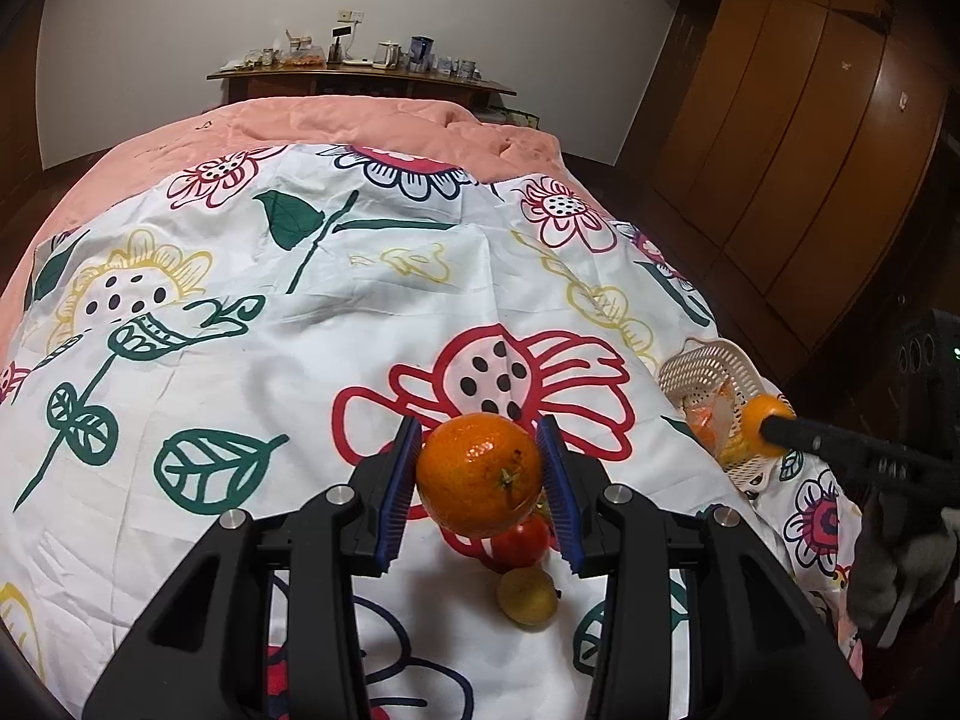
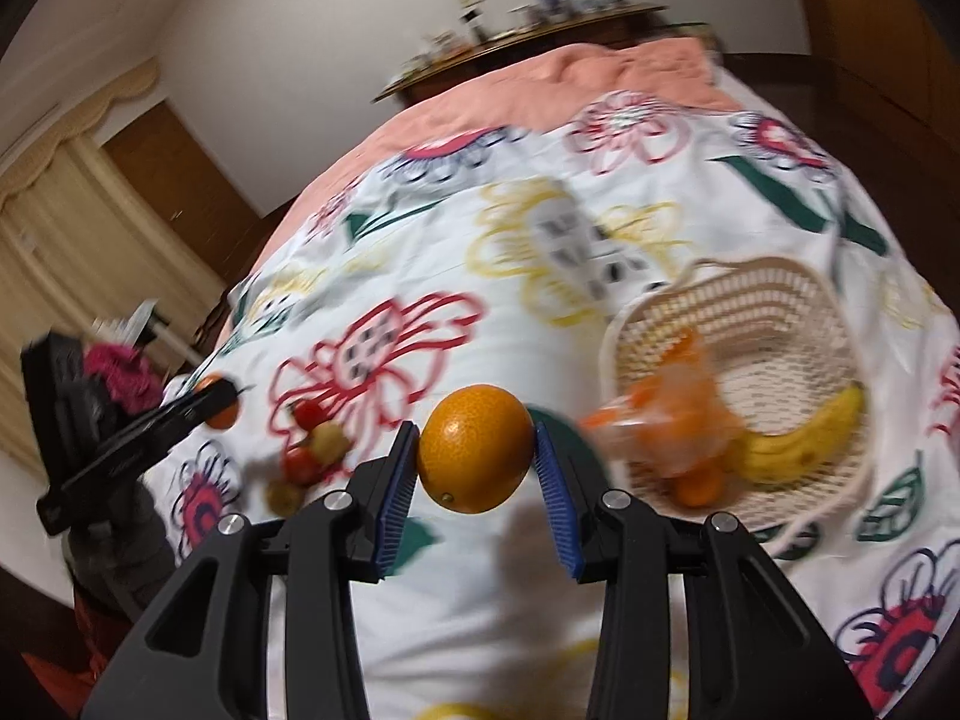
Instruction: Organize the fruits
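Between the blue pads of the left gripper (image 1: 479, 468) an orange (image 1: 479, 473) was held clear of the floral sheet (image 1: 240, 360), its stem end turned toward the camera; both pads were pressed against its sides. Directly below it, at 6 o'clock in the left wrist view, a red tomato (image 1: 523, 542) and a small yellowish fruit (image 1: 527, 596) were recorded lying on the sheet, the two just beside each other. A white lattice basket (image 1: 708, 369) was noted at 3 o'clock near the bed's edge.

The right gripper (image 2: 477, 457) was likewise found closed on a second orange (image 2: 476, 449), which was carried above the sheet with a soft shadow cast beneath it. In the right wrist view the basket (image 2: 750, 312) was placed at 3 o'clock of this orange, near but not touching. A banana (image 2: 807, 438) was seen inside the basket against its near wall, with a small orange fruit (image 2: 699, 486) and a clear bag of orange items (image 2: 672, 414) beside it; the bag's contents were too blurred to be identified. At 9 o'clock a loose cluster of fruit was logged on the sheet: two tomatoes (image 2: 303, 462) and two brownish-yellow fruits (image 2: 329, 441). A peach quilt (image 1: 360, 120) was observed at 12 o'clock beyond the sheet, and a cluttered wooden shelf (image 1: 360, 75) behind it against the wall.
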The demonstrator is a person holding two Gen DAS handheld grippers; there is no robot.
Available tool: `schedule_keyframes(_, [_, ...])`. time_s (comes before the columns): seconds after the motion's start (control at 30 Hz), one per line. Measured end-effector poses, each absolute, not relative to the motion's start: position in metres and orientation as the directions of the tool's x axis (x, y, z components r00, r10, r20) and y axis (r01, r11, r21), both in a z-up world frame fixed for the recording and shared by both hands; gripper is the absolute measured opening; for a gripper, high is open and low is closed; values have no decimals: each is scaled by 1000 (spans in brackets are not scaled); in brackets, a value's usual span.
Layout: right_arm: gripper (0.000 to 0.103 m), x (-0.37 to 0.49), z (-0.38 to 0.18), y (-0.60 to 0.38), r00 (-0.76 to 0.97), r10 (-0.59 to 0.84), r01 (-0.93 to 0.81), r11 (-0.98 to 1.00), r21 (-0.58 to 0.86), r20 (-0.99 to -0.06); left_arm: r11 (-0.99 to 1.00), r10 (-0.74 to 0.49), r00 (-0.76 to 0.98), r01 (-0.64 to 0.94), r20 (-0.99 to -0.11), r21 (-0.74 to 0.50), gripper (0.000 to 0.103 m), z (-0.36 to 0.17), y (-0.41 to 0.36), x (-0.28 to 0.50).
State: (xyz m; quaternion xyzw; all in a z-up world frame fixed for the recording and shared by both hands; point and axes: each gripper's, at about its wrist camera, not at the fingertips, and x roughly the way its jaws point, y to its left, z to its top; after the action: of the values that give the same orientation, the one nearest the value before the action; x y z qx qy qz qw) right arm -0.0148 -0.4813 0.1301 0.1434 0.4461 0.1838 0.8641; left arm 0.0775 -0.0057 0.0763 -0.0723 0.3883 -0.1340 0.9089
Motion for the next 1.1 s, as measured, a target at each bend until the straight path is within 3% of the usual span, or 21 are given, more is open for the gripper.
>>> schedule_keyframes(0.4, [40, -9, 90, -551, 536, 332, 13, 916, 401, -776, 953, -303, 653, 205, -695, -223, 41, 75, -17, 78])
schedule_keyframes(1.1, [41, -5, 65, -565, 509, 305, 67, 918, 391, -805, 951, -308, 641, 223, -704, -212, 41, 73, -27, 79])
